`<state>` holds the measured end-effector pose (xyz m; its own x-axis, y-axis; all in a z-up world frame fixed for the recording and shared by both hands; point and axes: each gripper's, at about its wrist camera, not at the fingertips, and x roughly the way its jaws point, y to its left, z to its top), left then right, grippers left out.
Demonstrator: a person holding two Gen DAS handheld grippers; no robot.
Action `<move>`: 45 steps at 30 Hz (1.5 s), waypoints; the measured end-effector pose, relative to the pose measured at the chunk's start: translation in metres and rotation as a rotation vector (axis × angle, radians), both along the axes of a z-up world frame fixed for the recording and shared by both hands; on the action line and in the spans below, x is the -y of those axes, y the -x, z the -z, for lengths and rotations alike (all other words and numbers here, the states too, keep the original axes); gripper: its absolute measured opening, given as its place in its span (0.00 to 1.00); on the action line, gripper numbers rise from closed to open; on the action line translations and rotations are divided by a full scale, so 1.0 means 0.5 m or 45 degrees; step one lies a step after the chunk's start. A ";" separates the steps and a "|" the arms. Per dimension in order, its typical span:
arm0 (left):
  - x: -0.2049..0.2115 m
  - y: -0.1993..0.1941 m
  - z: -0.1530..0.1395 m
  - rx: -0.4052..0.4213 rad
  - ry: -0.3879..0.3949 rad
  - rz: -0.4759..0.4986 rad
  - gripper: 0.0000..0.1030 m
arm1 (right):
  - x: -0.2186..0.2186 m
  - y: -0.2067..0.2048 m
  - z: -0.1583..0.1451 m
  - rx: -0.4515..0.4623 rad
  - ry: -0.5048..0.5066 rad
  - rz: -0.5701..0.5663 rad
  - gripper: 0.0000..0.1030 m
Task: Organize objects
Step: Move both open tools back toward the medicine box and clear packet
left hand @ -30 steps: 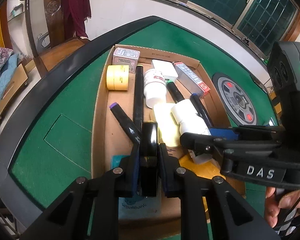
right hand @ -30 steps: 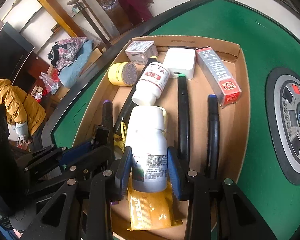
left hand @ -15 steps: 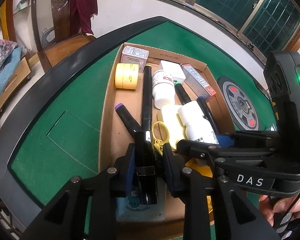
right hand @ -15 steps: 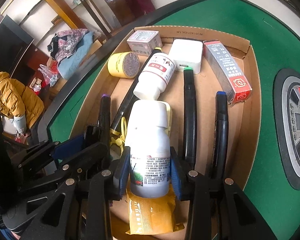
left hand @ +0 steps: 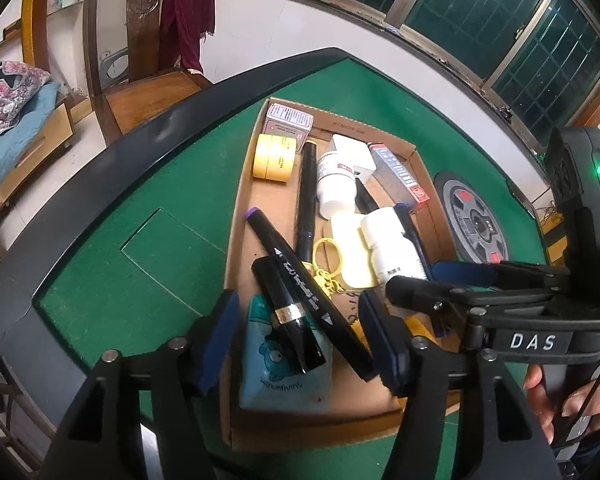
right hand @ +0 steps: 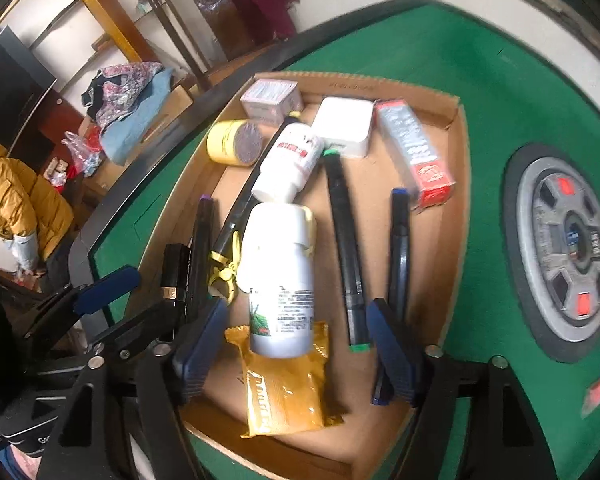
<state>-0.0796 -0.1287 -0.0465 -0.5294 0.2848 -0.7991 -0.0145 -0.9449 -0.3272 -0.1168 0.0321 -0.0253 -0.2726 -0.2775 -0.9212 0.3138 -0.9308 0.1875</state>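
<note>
Hovering with jaws just opened and gripping nothing, the left hand-held gripper [left hand: 300, 344] straddles a black tube [left hand: 288, 316]; the right hand-held gripper [right hand: 296, 344] flanks the white bottle [right hand: 280, 280]. Both lie near the cardboard tray's [right hand: 456, 200] front edge on the green desk [left hand: 140, 264].

Left tool [left hand: 300, 340]: black arms, blue pads, silver screws; right tool [right hand: 296, 344] marked "DAS".
</note>
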 end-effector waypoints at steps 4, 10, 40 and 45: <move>-0.005 -0.016 -0.020 -0.034 -0.002 0.004 0.70 | -0.019 -0.019 -0.049 -0.112 -0.039 0.017 0.92; -0.026 -0.034 -0.054 -0.069 0.019 0.026 0.79 | -0.062 -0.056 -0.145 -0.403 -0.200 0.120 1.00; -0.219 -0.168 -0.162 -0.384 0.575 0.177 0.95 | -0.517 -0.150 -0.050 -0.189 -0.067 0.736 0.98; -0.237 -0.195 -0.157 -0.369 0.464 0.249 0.95 | -0.608 -0.129 -0.003 -0.046 -0.035 0.876 0.98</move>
<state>0.0179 -0.0101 0.0320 -0.7090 0.1306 -0.6930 -0.2443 -0.9674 0.0675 -0.0525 0.3361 -0.0239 -0.4092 -0.0067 -0.9124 -0.3445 -0.9248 0.1613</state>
